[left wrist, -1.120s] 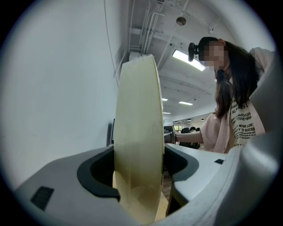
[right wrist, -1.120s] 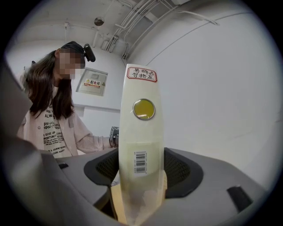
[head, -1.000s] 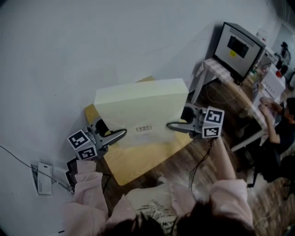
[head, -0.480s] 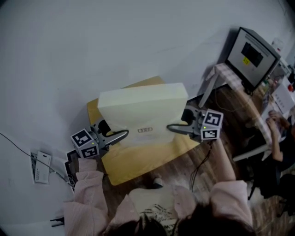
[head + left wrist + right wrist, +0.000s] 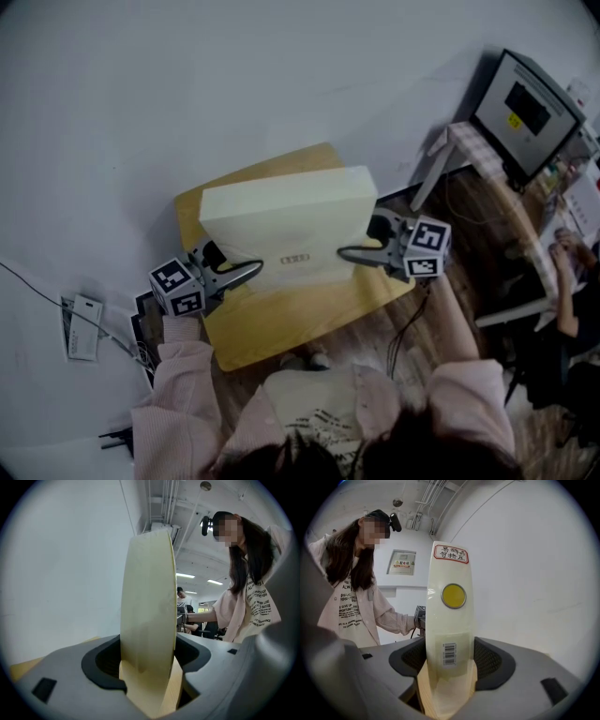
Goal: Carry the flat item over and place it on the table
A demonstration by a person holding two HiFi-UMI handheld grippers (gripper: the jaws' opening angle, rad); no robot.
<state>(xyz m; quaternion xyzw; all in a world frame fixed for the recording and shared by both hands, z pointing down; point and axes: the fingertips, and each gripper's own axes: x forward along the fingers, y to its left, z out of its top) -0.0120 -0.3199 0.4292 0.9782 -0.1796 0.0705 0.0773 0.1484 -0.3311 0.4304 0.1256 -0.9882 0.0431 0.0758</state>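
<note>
A flat cream box [image 5: 281, 220] stands on edge, upright, above the small wooden table [image 5: 281, 323]. My left gripper [image 5: 249, 271] is shut on its left end and my right gripper [image 5: 346, 253] on its right end. In the left gripper view the box's narrow edge [image 5: 147, 611] fills the gap between the grey jaws, with wood showing under it. In the right gripper view the box's other end [image 5: 449, 620] carries a yellow round sticker, a red-edged label and a barcode. Whether the lower edge touches the table I cannot tell.
A white wall runs behind the table. A monitor [image 5: 527, 105] on a desk stands at the upper right, with a seated person [image 5: 574, 281] below it. Cables and a white card [image 5: 81, 328] lie on the floor at the left.
Both grippers have sunk with the box, bringing it lower over the table top. Both grips are unchanged.
</note>
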